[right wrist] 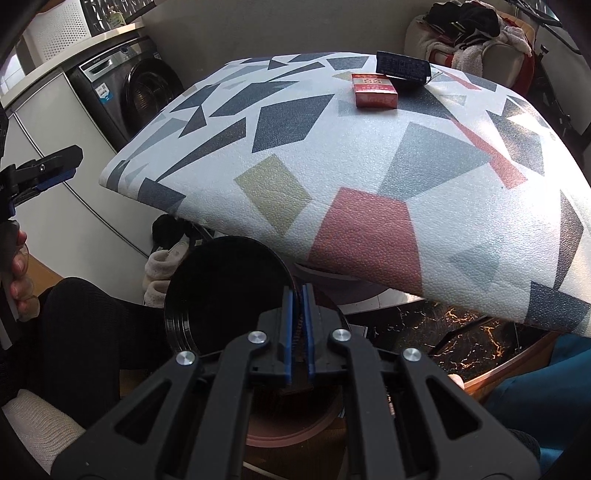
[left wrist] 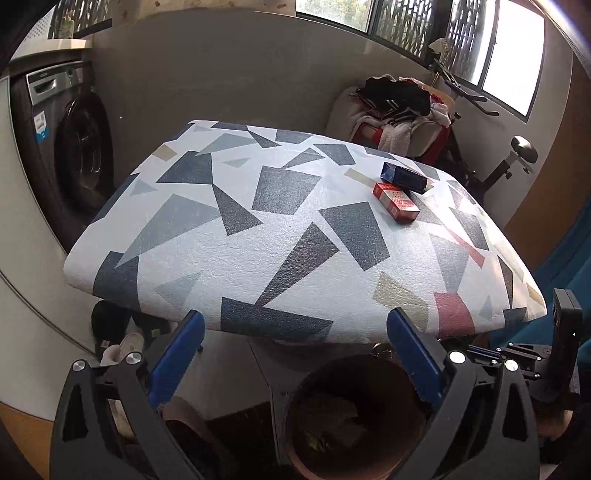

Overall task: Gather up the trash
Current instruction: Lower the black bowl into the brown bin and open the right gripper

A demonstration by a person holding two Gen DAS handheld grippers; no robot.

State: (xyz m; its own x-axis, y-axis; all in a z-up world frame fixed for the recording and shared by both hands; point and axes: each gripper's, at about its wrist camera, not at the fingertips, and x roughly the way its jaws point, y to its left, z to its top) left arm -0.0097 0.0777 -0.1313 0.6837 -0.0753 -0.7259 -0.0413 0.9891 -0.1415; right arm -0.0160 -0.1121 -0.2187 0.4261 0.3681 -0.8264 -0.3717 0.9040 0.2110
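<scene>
A red box [left wrist: 396,201] [right wrist: 373,91] and a dark blue box [left wrist: 404,177] [right wrist: 402,67] lie side by side on the far right part of the patterned table [left wrist: 258,229] [right wrist: 369,166]. A brown round bin [left wrist: 354,417] stands on the floor under the table's near edge. My left gripper [left wrist: 295,332] is open and empty above the bin. My right gripper [right wrist: 298,291] is shut on the rim of a black round lid [right wrist: 221,291], held tilted above the bin [right wrist: 295,428].
A washing machine [left wrist: 70,147] [right wrist: 129,92] stands to the left. A pile of clothes [left wrist: 399,107] [right wrist: 469,26] and an exercise bike [left wrist: 509,158] are behind the table. Slippers [right wrist: 162,266] lie on the floor under the table. My left gripper also shows in the right wrist view [right wrist: 44,170].
</scene>
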